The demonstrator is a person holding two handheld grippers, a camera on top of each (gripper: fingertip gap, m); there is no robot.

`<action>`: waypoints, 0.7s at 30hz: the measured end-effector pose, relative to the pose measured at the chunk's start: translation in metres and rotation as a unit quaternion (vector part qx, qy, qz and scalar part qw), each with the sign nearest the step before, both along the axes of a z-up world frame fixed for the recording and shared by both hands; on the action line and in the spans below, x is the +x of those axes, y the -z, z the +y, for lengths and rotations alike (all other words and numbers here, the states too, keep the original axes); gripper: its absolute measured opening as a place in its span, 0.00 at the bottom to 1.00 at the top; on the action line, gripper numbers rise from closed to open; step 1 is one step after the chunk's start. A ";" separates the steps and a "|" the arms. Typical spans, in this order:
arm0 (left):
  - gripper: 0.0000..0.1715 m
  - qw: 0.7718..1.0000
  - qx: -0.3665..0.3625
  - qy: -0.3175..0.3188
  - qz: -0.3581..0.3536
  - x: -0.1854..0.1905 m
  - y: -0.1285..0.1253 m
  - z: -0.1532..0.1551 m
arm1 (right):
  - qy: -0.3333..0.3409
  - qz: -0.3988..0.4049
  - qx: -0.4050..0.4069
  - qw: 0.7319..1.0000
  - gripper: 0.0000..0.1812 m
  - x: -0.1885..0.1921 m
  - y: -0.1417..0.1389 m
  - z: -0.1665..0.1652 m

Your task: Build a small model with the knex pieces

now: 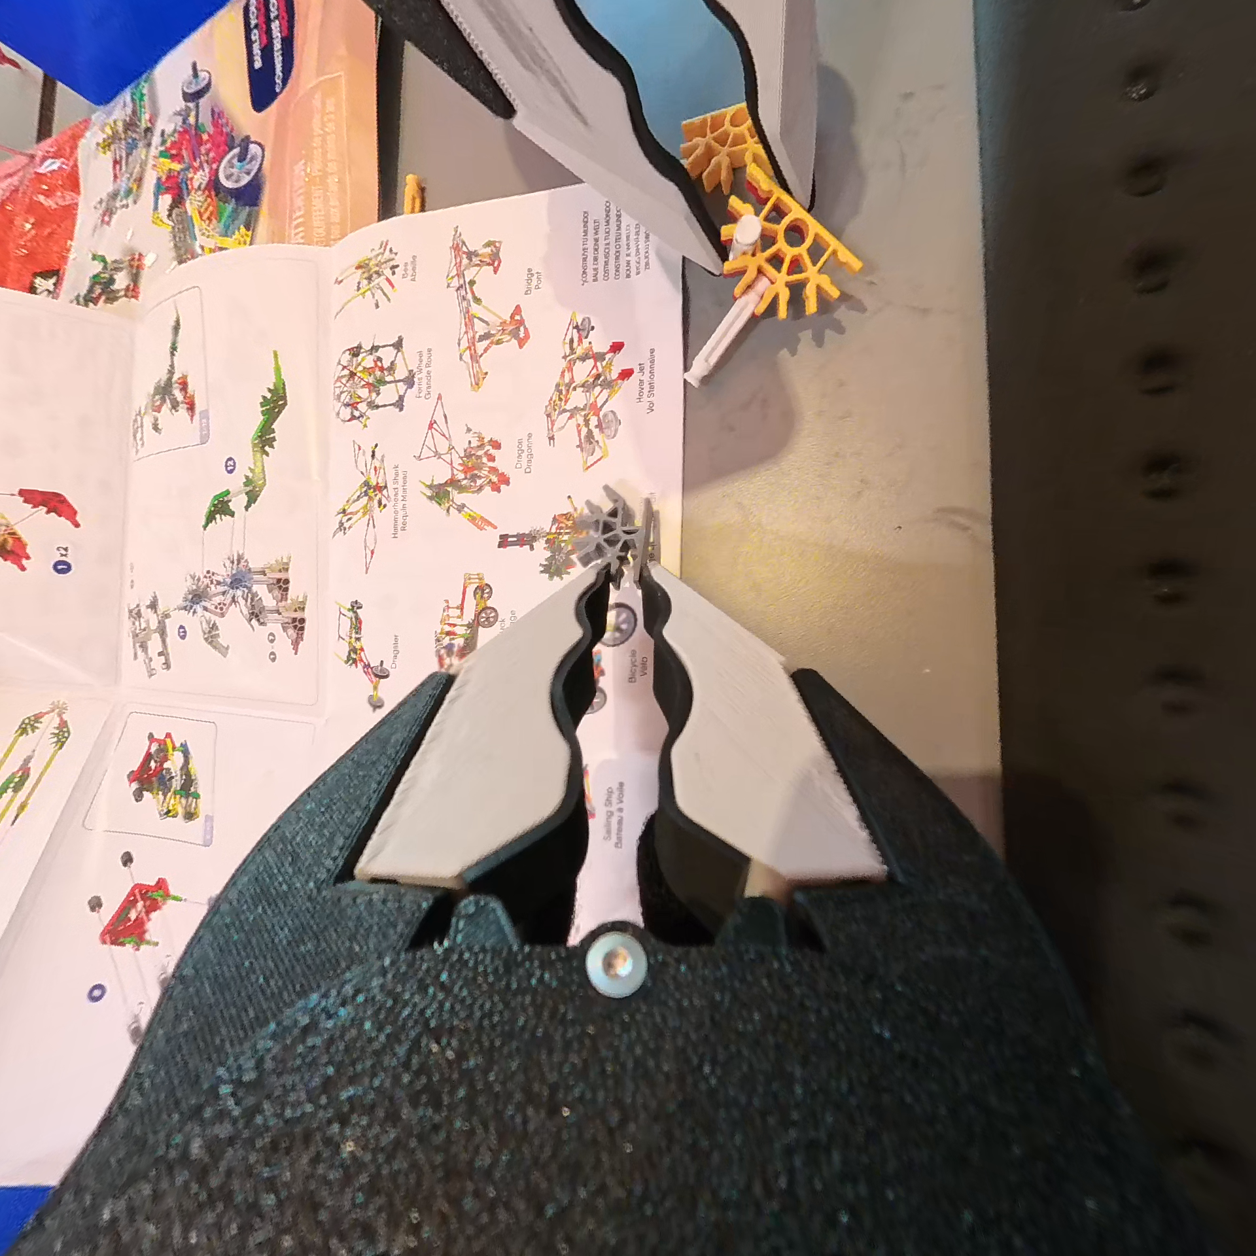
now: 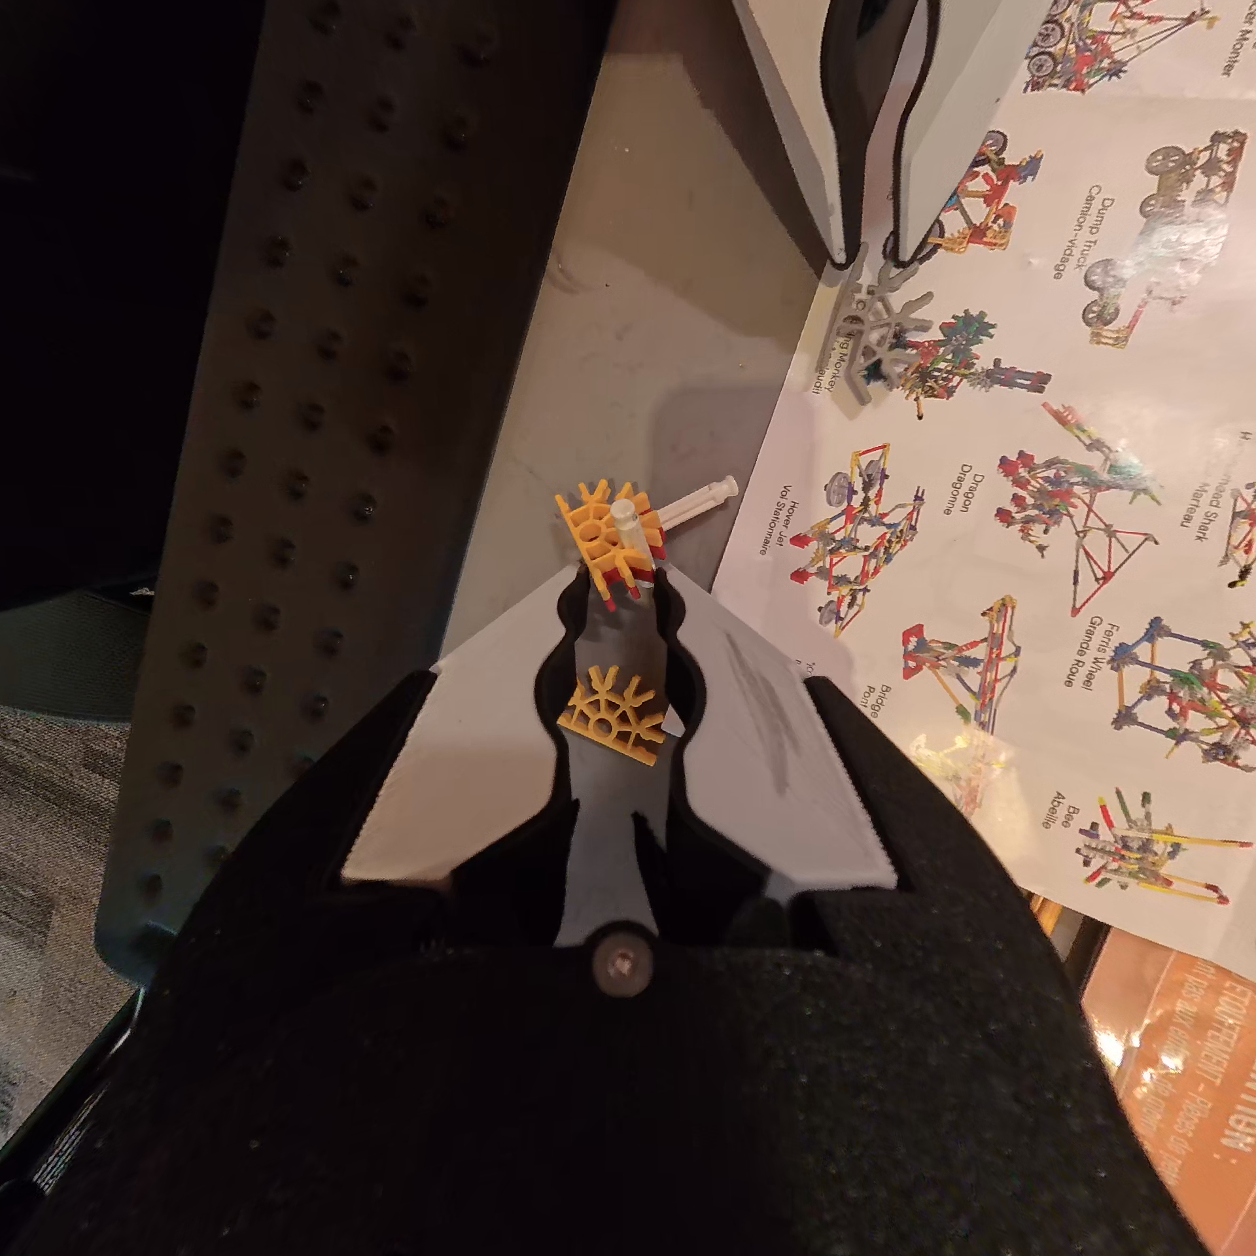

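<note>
My left gripper [image 1: 625, 578] is shut on a grey snowflake-shaped connector [image 1: 608, 533] and holds it over the edge of an open instruction sheet [image 1: 408, 408]. In the right wrist view the left gripper [image 2: 866, 255] and its grey connector [image 2: 877, 333] show at the top. My right gripper [image 2: 622, 584] is shut on a yellow and red connector assembly [image 2: 598, 537] with two white rods [image 2: 700, 499] plugged in, low over the beige table [image 2: 646, 340]. A second yellow connector [image 2: 612, 713] shows in the gap behind the fingertips. The left wrist view shows the right gripper [image 1: 761, 231] and the assembly [image 1: 792, 255].
The instruction sheet [image 2: 1019, 510] covers the table on one side. An orange toy box [image 1: 285, 136] and a red bag [image 1: 41, 197] lie beyond it, and a blue object [image 1: 88, 41] sits at the corner. A dark studded panel [image 2: 326, 408] borders the table edge. About 10 cm separates my left fingertips from my right. Both grippers' tips are roughly 40 cm from the blue object [image 1: 88, 41].
</note>
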State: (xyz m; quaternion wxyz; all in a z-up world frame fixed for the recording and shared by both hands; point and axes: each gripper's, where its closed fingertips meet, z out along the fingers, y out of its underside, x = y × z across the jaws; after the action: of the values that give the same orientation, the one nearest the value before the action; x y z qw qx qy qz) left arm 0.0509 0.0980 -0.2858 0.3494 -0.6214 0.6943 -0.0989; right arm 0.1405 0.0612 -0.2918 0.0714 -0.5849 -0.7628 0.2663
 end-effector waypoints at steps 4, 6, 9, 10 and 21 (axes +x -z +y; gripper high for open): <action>0.05 1.000 0.007 -0.005 -0.005 -0.002 -0.004 0.004 | 0.000 -0.002 0.002 1.000 0.10 0.001 0.001 0.001; 0.05 1.000 0.014 -0.008 -0.007 -0.003 -0.006 0.007 | 0.000 -0.002 0.004 1.000 0.10 0.000 0.001 0.001; 0.05 0.999 0.033 -0.008 -0.006 -0.005 -0.009 0.011 | 0.000 -0.001 0.004 1.000 0.10 0.000 0.001 0.000; 0.05 0.999 0.038 -0.007 -0.002 -0.006 -0.009 0.011 | -0.001 -0.001 0.004 1.000 0.10 0.000 0.001 0.000; 0.05 0.995 0.075 -0.034 0.048 -0.032 -0.003 0.032 | -0.001 0.000 0.007 1.000 0.10 0.000 0.000 0.000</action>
State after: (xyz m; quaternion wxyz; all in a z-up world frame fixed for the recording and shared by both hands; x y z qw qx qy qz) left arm 0.0187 0.1301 -0.2830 0.3647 -0.6202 0.6945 -0.0045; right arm 0.1409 0.0612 -0.2919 0.0757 -0.5833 -0.7655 0.2609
